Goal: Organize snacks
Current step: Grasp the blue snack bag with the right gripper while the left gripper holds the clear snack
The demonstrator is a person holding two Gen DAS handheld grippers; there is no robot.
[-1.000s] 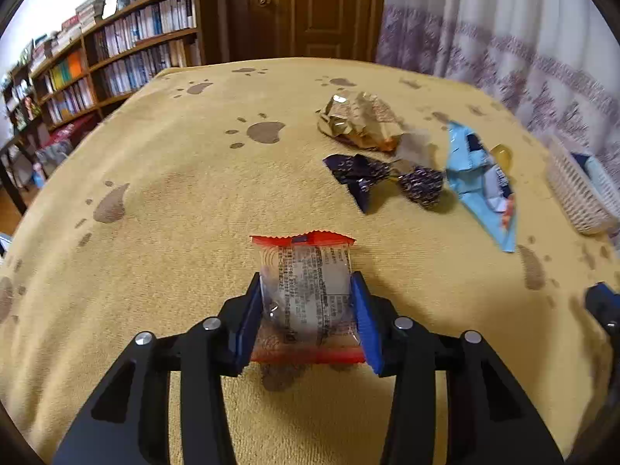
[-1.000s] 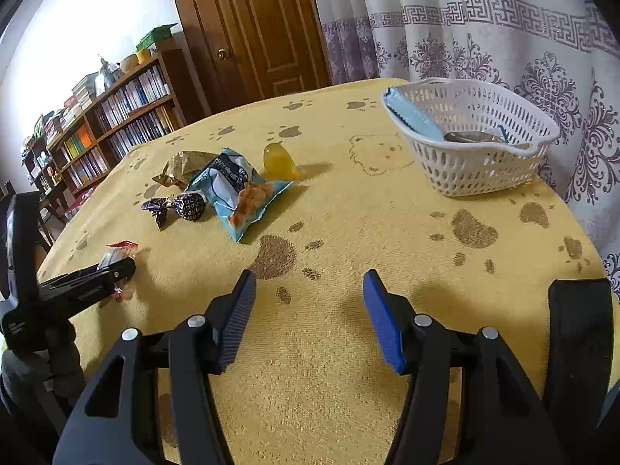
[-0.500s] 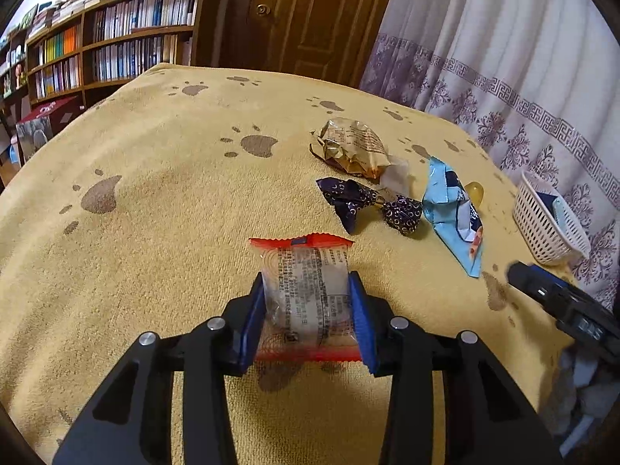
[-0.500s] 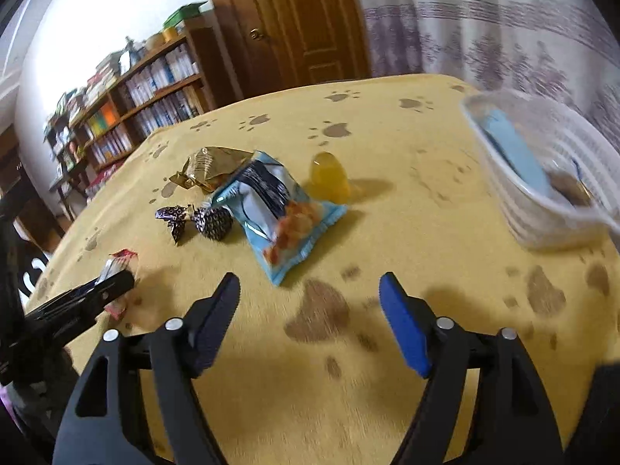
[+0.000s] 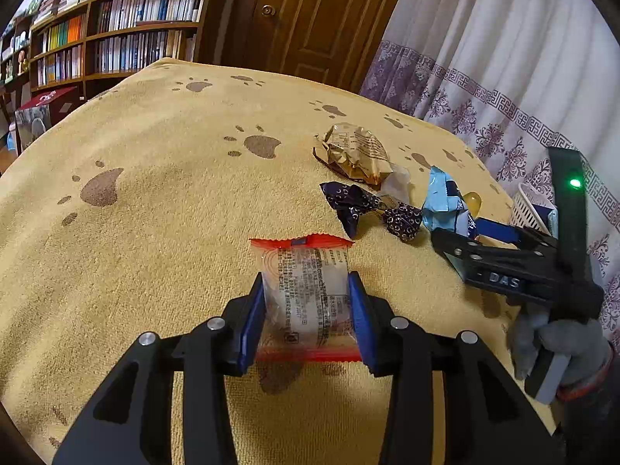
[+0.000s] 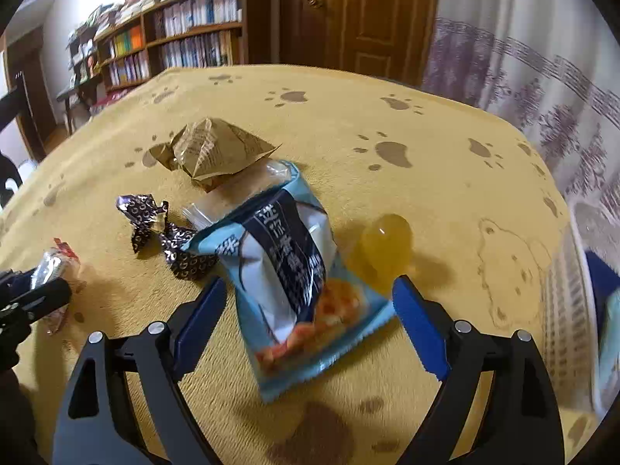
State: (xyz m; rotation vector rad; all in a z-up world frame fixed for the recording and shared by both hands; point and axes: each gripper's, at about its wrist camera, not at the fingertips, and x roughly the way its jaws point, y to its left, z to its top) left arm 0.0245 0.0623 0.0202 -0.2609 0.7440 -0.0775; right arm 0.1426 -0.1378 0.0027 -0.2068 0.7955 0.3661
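My left gripper (image 5: 306, 310) is shut on a clear snack packet with red ends (image 5: 306, 290), held just above the yellow cloth. My right gripper (image 6: 306, 317) is open, its jaws on either side of the light blue snack bag (image 6: 294, 271) that lies on the cloth. It also shows in the left wrist view (image 5: 492, 240), over that blue bag (image 5: 441, 205). A yellow jelly cup (image 6: 385, 248) stands just right of the bag. A dark blue twisted candy (image 6: 162, 232) and a gold wrapper (image 6: 213, 151) lie beyond.
A white basket (image 5: 531, 205) stands at the right near the curtain; its blurred rim (image 6: 573, 290) fills the right edge of the right wrist view. The table has a yellow paw-print cloth (image 5: 155, 178). Bookshelves (image 5: 116, 38) and a wooden door (image 5: 310, 19) stand behind.
My right gripper has swung left from the basket and come down around the blue bag. My left gripper has lifted and turned right with the red-ended packet held.
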